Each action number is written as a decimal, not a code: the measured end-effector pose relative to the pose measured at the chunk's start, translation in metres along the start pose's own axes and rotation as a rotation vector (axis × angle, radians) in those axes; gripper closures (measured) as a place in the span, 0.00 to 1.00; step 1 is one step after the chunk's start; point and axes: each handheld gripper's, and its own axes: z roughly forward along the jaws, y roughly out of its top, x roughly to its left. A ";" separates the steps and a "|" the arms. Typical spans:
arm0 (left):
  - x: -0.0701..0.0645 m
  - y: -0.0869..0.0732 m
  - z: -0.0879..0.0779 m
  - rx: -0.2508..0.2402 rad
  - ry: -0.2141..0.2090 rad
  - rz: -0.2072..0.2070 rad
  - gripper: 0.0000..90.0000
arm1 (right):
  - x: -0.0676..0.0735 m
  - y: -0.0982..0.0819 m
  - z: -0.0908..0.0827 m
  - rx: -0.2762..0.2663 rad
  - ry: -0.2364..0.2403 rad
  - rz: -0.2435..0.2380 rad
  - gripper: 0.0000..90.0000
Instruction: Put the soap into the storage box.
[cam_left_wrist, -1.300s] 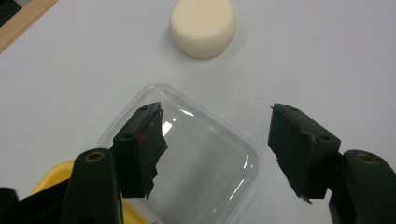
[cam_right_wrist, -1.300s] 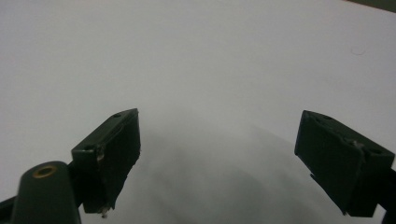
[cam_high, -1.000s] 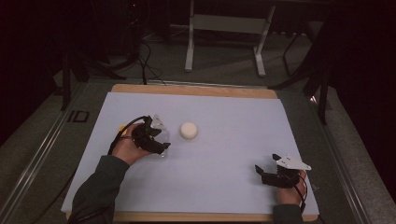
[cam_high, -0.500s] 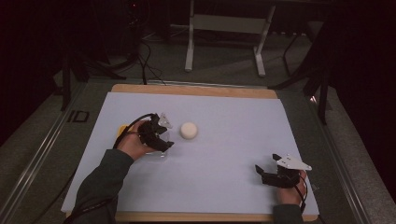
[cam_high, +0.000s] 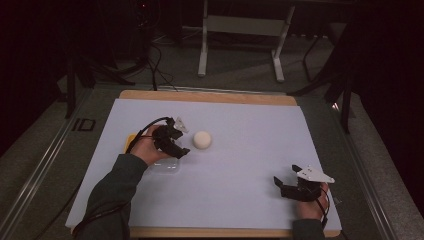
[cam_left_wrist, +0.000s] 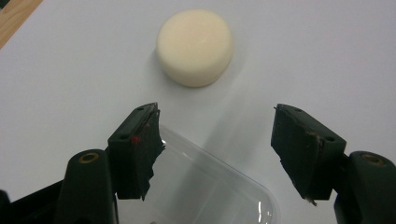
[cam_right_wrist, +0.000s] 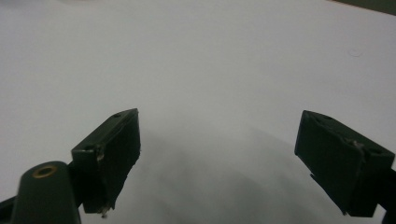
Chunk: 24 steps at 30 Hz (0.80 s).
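While the left gripper (cam_left_wrist: 215, 140) hangs low over the white sheet (cam_high: 250, 165), its jaws stand apart with nothing pinched between them, and they have just been opening a little further. Straight ahead of those jaws, a short way beyond the tips, sits the cream round puck (cam_left_wrist: 194, 46), flat on the sheet and clear of both pads. Right under the jaws and back toward the hand lies a clear plastic lid (cam_left_wrist: 205, 186), its rounded corner poking out between the two black fingers (cam_left_wrist: 135, 149); whether a pad brushes it, I can't tell. From the high view the left gripper (cam_high: 181, 150) points at the puck (cam_high: 202, 140) from just beside it, with a yellow thing (cam_high: 130, 141) peeking out behind the hand. Over at the near right corner, the right gripper (cam_right_wrist: 217, 158) rests well apart from all that, jaws spread wide over bare sheet, gripping nothing.
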 end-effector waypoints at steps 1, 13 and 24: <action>0.000 0.001 0.001 0.006 0.001 0.001 0.37 | 0.000 0.000 0.000 -0.002 0.000 0.000 0.16; 0.002 0.011 0.010 0.035 -0.011 0.021 0.36 | 0.000 0.000 -0.001 -0.005 -0.001 0.006 0.16; 0.007 0.024 0.024 0.052 -0.022 0.006 0.32 | -0.001 0.000 -0.001 -0.013 0.002 0.004 0.16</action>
